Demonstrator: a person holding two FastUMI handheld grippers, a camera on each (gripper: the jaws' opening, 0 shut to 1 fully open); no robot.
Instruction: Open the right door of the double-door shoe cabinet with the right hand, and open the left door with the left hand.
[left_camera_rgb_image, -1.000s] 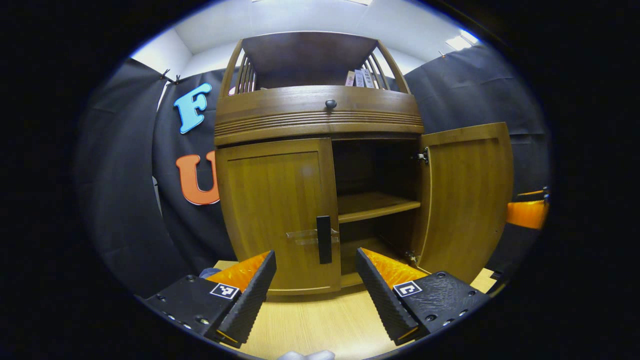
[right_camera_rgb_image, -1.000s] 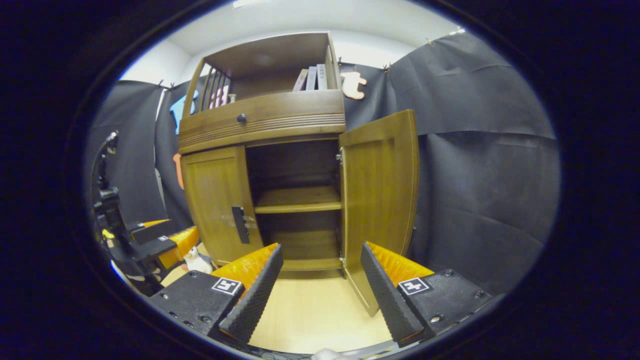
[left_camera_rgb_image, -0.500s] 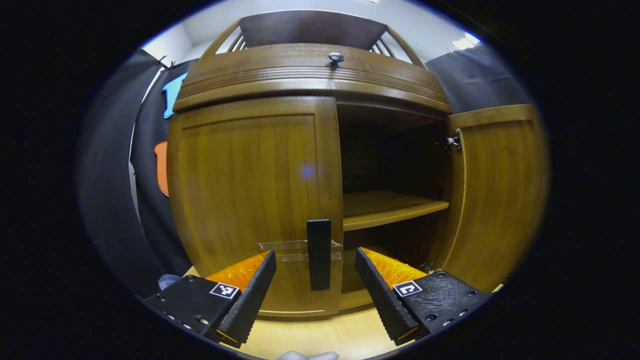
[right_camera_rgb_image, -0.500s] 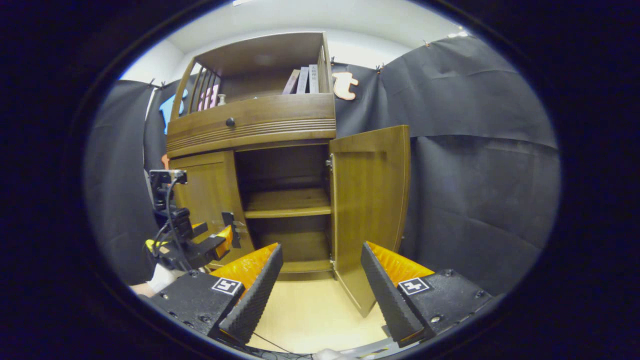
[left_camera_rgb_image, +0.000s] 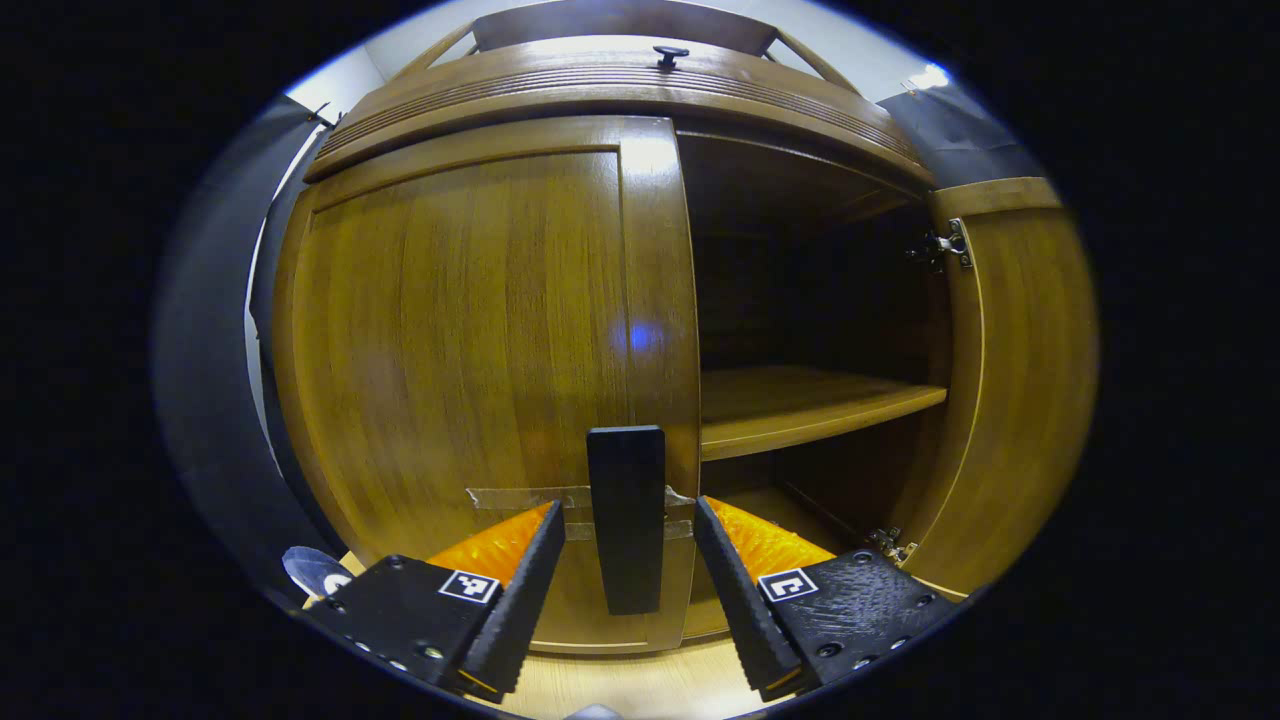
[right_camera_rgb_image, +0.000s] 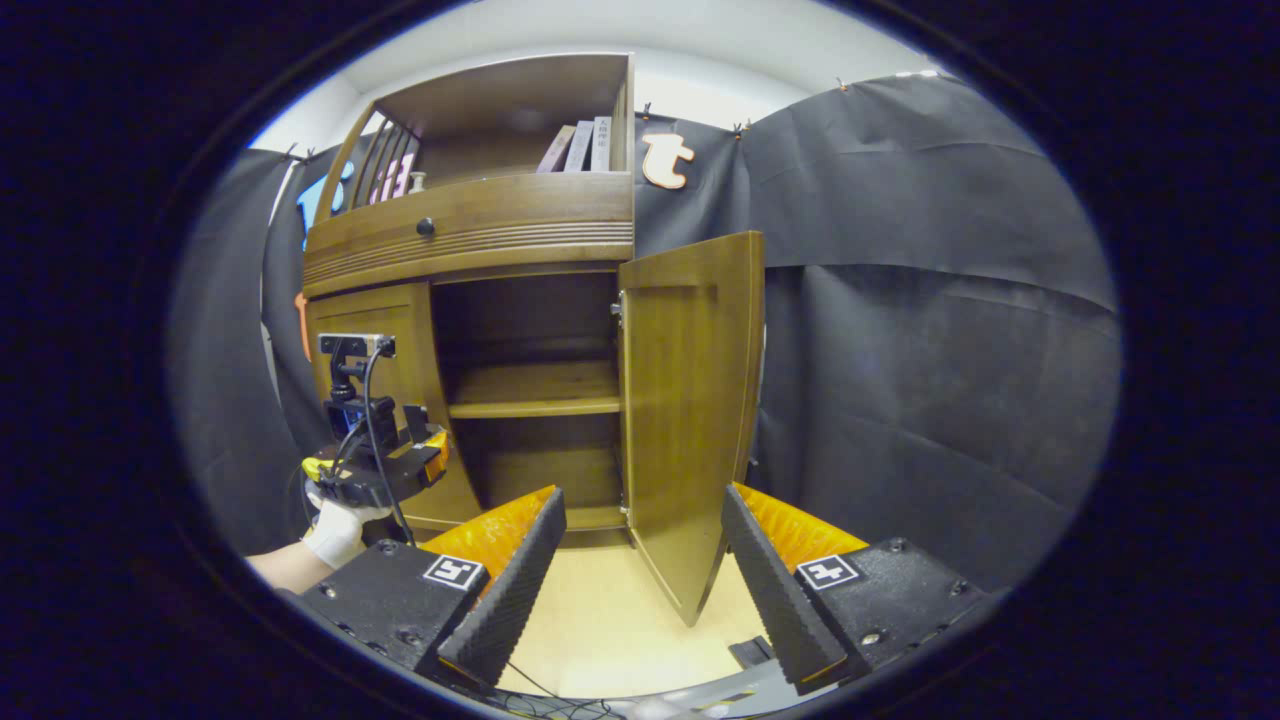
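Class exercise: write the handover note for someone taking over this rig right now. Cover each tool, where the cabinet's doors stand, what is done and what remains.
Left tool: open, its fingers either side of the black handle on the left door, not yet closed on it.
Right tool: open, holding nothing, back from the cabinet.
Right door: swung open, shelf exposed. Done.
Left door: shut. Left to do: grip the handle, likely pull it open.

On the shoe cabinet (right_camera_rgb_image: 470, 225): two doors (left_camera_rgb_image: 470, 340), one handle (left_camera_rgb_image: 626, 518), one drawer knob (right_camera_rgb_image: 426, 227), one inner shelf (left_camera_rgb_image: 810, 405), three books (right_camera_rgb_image: 580, 147) on top.
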